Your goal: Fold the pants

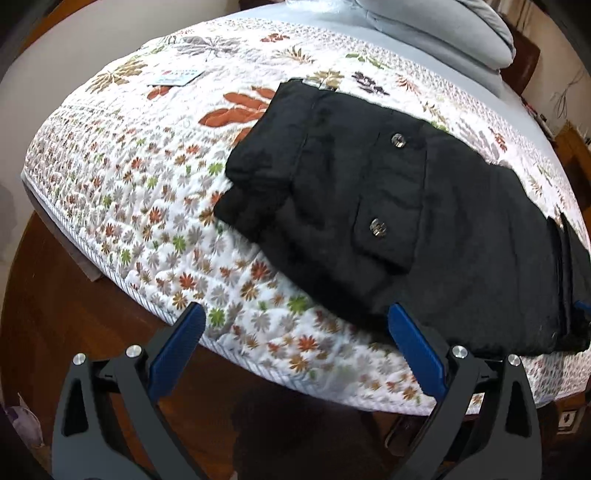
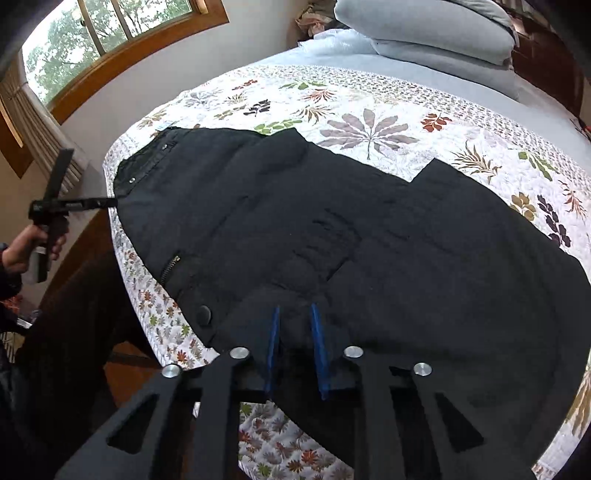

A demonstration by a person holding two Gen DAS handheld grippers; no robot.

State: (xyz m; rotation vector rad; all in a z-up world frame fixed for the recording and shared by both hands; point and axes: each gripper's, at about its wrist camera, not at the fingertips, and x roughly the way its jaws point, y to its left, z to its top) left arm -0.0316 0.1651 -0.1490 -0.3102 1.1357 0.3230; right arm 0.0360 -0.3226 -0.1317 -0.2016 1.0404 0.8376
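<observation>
Bedroom: a bed (image 1: 122, 206) under a white floral quilt (image 2: 369, 110), wood floor (image 1: 74, 314) below, window (image 2: 110, 29) in the far wall, grey pillows (image 2: 424, 33) at the head. The black pants (image 2: 332, 229) lay flat across the quilt near the bed's foot edge, partly folded, with two metal buttons (image 1: 398, 139) showing on a pocket flap. In the left wrist view the pants' right end was cut off by the frame. The left gripper (image 1: 295, 332) stood wide apart over the quilt's edge, nothing between its pads; whether one pad (image 1: 413, 350) touched the pants was unclear. The right gripper (image 2: 295, 332) was drawn together, pinching pants fabric at the near edge. A hand (image 2: 26, 251) held the left gripper's handle beyond the bed's left corner.
</observation>
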